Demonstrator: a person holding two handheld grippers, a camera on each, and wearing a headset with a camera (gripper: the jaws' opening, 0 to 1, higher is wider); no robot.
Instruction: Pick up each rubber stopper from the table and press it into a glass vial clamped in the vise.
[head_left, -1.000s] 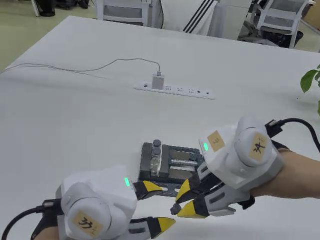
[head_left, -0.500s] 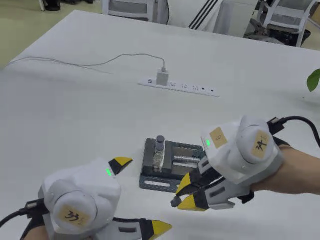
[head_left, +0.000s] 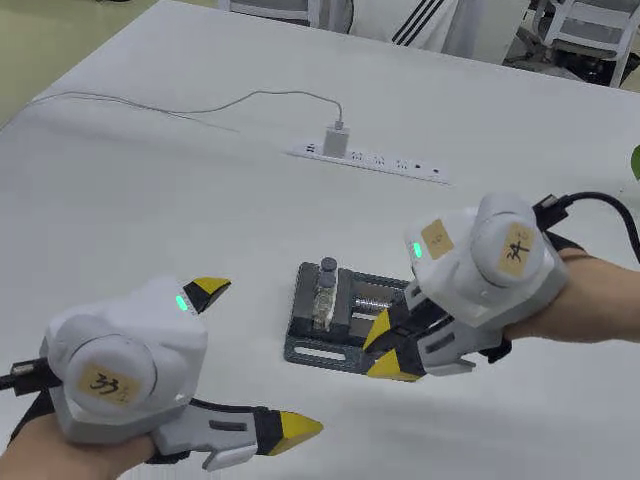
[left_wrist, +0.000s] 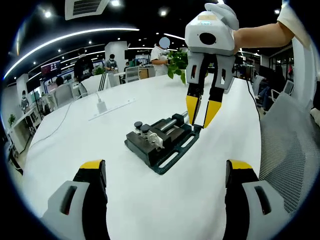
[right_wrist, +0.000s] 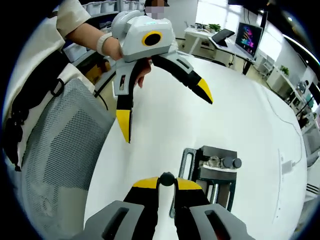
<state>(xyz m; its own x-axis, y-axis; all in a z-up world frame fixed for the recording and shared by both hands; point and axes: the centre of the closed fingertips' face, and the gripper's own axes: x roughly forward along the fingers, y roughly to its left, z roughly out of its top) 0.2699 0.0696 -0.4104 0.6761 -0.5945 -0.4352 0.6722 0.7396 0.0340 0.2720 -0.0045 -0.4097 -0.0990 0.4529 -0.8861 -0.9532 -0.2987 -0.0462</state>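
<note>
The right gripper (head_left: 386, 348) is clenching a dark rubber stopper (right_wrist: 166, 178) between its yellow jaw tips and is hanging just at the near right corner of the vise (head_left: 312, 345). The vise is sitting on the white table (head_left: 150, 200) and is gripping glass vials (head_left: 322, 306) at its left end. Two of them are already wearing dark stoppers (head_left: 328, 266), and a clear one is standing just beside those. The left gripper (head_left: 253, 357) is hanging near and left of the vise, well apart from it, its jaws spread wide and grasping nothing. Farther back, a white power strip (head_left: 372, 160) is lying with a charger (head_left: 335, 142) plugged in.
</note>
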